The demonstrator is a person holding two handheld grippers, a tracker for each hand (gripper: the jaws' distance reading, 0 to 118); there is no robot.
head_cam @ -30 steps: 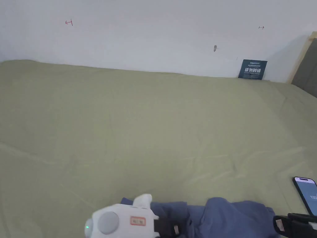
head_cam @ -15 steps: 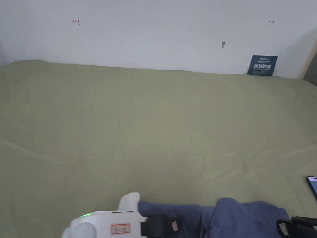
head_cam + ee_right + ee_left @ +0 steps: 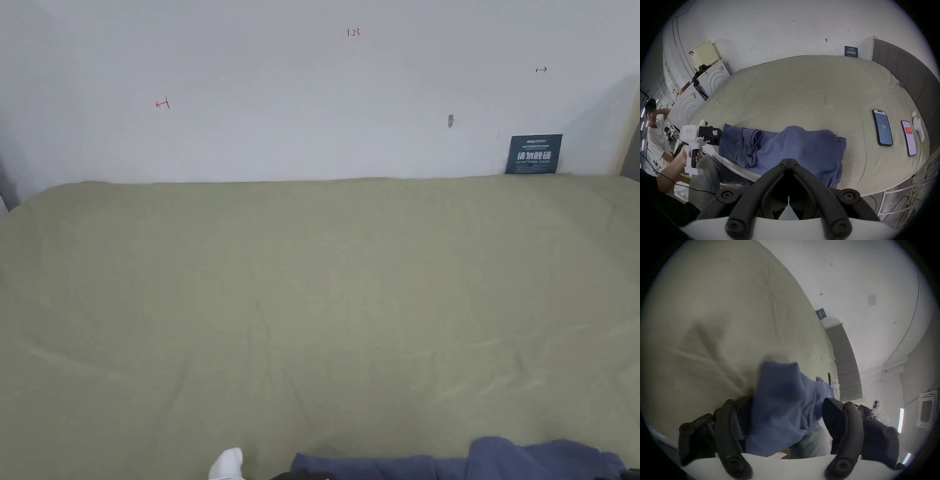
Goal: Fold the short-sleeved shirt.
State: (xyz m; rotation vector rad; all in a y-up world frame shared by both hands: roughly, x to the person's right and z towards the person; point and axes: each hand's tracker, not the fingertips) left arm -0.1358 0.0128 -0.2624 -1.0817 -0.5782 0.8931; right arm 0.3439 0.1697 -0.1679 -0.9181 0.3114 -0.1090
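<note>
A blue short-sleeved shirt (image 3: 794, 146) lies crumpled along the near edge of the bed (image 3: 312, 281), and part of it hangs over that edge. In the head view the shirt (image 3: 450, 465) shows at the bottom edge, beside the left gripper's white body (image 3: 226, 464). My left gripper (image 3: 781, 404) is open, its jaws wide apart with the shirt's (image 3: 782, 402) left end lying between them. In the right gripper view the left gripper (image 3: 718, 135) sits at that end. My right gripper (image 3: 788, 160) is shut, tips together in front of the shirt's near edge.
Two phones (image 3: 882, 128) (image 3: 908, 138) and a white object (image 3: 918, 128) lie on the bed's right side by the grey headboard (image 3: 907, 73). A blue sign (image 3: 533, 154) leans on the wall. A person (image 3: 654, 129) stands left of the bed, near white appliances (image 3: 711, 81).
The head camera has tilted up, so both grippers and the phone have slid off the bottom of the picture. The left gripper has shifted a little to the left along the shirt's end.
</note>
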